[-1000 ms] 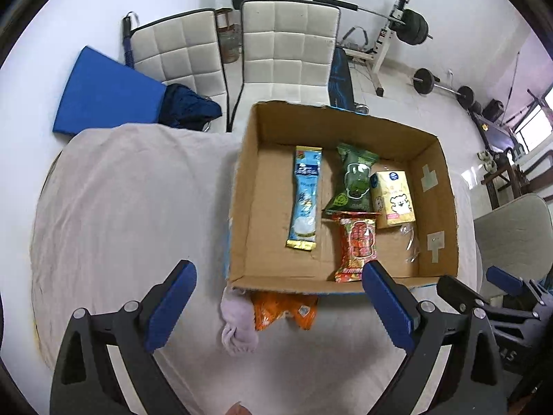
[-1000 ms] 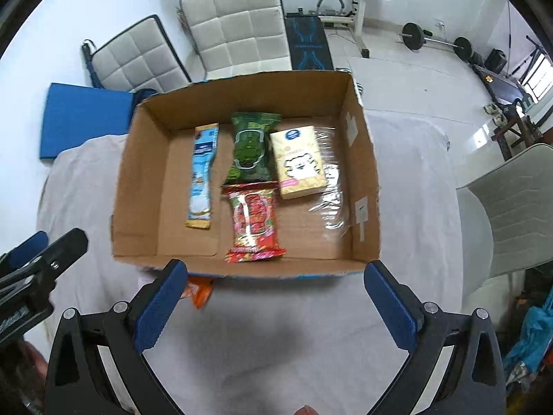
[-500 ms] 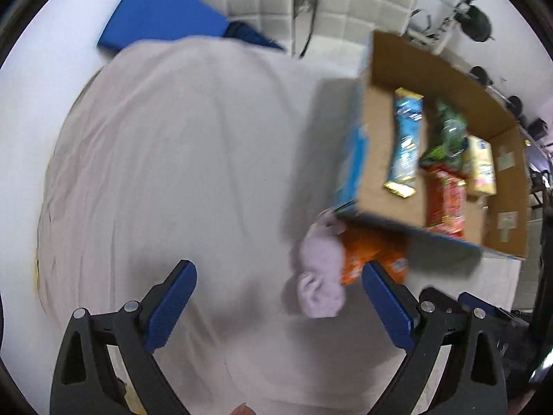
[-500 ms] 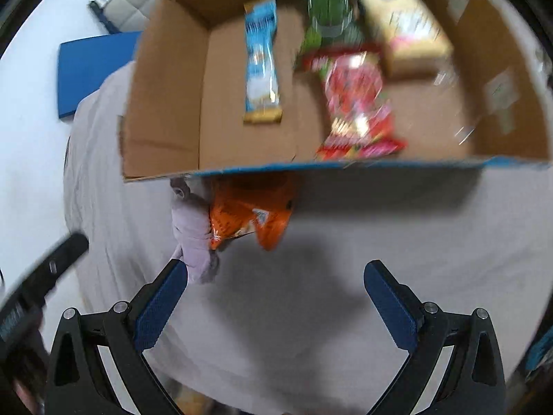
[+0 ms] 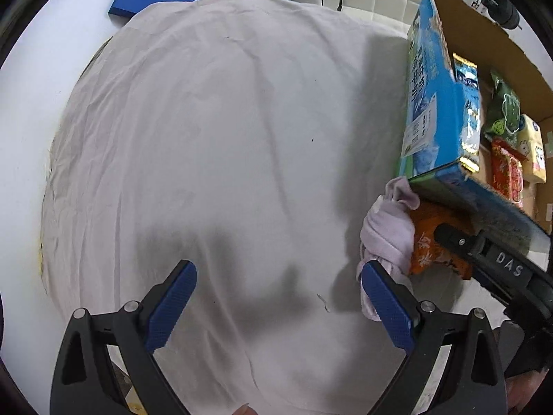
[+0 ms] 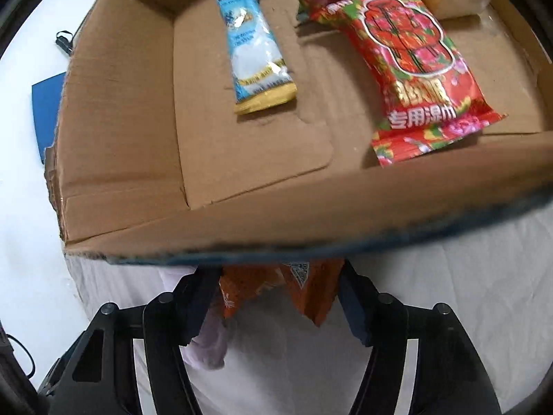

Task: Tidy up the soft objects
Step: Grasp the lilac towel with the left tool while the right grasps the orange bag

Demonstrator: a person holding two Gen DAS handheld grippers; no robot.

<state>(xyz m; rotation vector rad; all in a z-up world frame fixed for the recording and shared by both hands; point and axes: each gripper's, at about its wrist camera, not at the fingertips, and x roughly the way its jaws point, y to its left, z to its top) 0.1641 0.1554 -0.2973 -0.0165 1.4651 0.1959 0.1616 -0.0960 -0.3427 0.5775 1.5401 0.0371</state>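
Right hand-held gripper (image 6: 276, 306), spread, straddles the orange packet (image 6: 276, 290) just ahead beneath the box (image 6: 311, 214) edge; light and crinkly, it seems best pinched mid-body.

- Orange packet (image 6: 276, 292): crinkled, lying on the cloth-covered surface (image 5: 207, 138) against the near wall of the cardboard box (image 6: 121, 121).
- Pale lilac cloth bundle (image 5: 389, 231): bunched, touching the packet's left side.
- Blue (image 6: 252, 38), green (image 5: 504, 110), red (image 6: 414, 58) and yellow (image 5: 532, 152) packs: flat inside the box.

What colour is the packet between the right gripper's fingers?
Orange packet, clearest in the right wrist view.
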